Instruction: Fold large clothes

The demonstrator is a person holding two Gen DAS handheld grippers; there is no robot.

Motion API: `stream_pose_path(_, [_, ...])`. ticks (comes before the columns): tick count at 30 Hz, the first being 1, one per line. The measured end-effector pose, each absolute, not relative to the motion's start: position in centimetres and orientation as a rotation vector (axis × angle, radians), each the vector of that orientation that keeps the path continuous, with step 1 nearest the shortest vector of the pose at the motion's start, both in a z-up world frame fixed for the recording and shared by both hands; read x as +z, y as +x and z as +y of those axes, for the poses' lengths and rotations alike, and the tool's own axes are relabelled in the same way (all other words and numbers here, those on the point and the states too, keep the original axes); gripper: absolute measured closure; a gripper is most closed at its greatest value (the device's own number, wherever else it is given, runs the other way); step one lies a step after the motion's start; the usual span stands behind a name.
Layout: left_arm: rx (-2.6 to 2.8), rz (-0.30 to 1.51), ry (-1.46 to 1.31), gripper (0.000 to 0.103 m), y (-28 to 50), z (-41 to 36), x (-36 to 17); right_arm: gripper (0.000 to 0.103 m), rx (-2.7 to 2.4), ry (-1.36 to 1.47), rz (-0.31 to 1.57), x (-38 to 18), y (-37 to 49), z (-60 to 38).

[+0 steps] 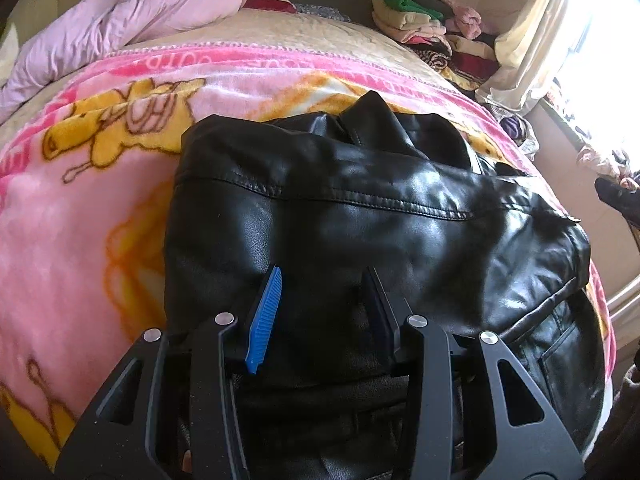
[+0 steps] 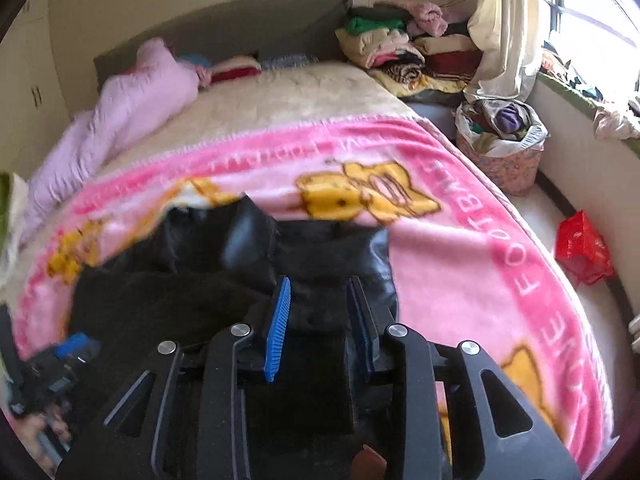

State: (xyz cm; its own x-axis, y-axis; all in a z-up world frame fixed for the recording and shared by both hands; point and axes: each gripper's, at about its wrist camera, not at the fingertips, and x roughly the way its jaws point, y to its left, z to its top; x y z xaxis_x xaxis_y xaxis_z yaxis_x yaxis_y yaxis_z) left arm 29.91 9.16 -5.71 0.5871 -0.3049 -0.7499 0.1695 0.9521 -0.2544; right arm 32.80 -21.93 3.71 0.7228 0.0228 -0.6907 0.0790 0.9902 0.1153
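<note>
I find the left gripper (image 1: 322,280) low over the near part of the black leather jacket (image 1: 360,208). Its blue-padded fingers (image 1: 265,320) stand partly apart with a fold of leather between them; I cannot tell whether the pads press on it. The right gripper (image 2: 320,292) is over the jacket's (image 2: 192,280) right edge, jaws partly apart with dark material lying in the gap; that view is blurred, and I cannot confirm contact there either.

The jacket lies folded on the pink cartoon-print blanket (image 1: 72,216), stitched seam across the top, collar pointing away from me, a pocket at the near right corner.

Further out, the blanket gives way to a cream bedspread (image 2: 288,100) with a pale pink quilt (image 2: 132,104) bunched at the left. Beyond the bed's far right corner I note a stack of folded clothes (image 2: 392,48), a cream curtain (image 2: 504,20), a filled basket (image 2: 504,148) on the floor and a red bag (image 2: 584,248) nearer the window.
</note>
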Motion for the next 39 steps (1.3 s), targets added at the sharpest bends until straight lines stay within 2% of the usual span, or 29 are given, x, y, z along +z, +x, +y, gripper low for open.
stream_pose_path(5, [-0.285,0.912,-0.163,0.070,29.9,9.4,-5.8,0.073,0.121,0.119,0.772,3.6,34.2,-18.6])
stream_pose_path(10, [-0.280,0.915,-0.155,0.070,29.9,9.2,-5.8,0.069,0.123,0.078,0.901,-1.2,37.0,-17.5])
stream_pose_path(14, [-0.280,0.918,-0.148,0.070,29.9,9.2,-5.8,0.071,0.071,0.100,1.006,-5.2,38.2,-18.9])
stream_pose_path(18, [-0.286,0.926,-0.162,0.070,30.1,9.4,-6.0,0.071,0.094,0.152,1.003,-7.6,38.0,-19.8])
stream_pose_path(23, [-0.309,0.928,-0.233,0.070,30.3,10.3,-5.8,0.071,0.074,0.100,0.938,-6.5,36.9,-18.7])
stream_pose_path(28, [-0.296,0.905,-0.230,0.070,29.6,10.2,-4.4,0.062,0.112,0.090,0.830,-3.3,33.2,-17.9])
stream_pose_path(34, [-0.316,0.914,-0.184,0.070,27.9,9.0,-3.4,0.056,0.157,0.094,0.849,-2.9,30.9,-17.3])
stream_pose_path(36, [-0.329,0.933,-0.206,0.064,27.5,8.9,-3.6,0.049,0.160,0.101,0.864,-3.2,30.7,-17.3])
stream_pose_path(39, [-0.319,0.952,-0.179,0.063,27.2,8.5,-4.0,0.048,0.147,0.104,0.893,-4.0,30.5,-17.4])
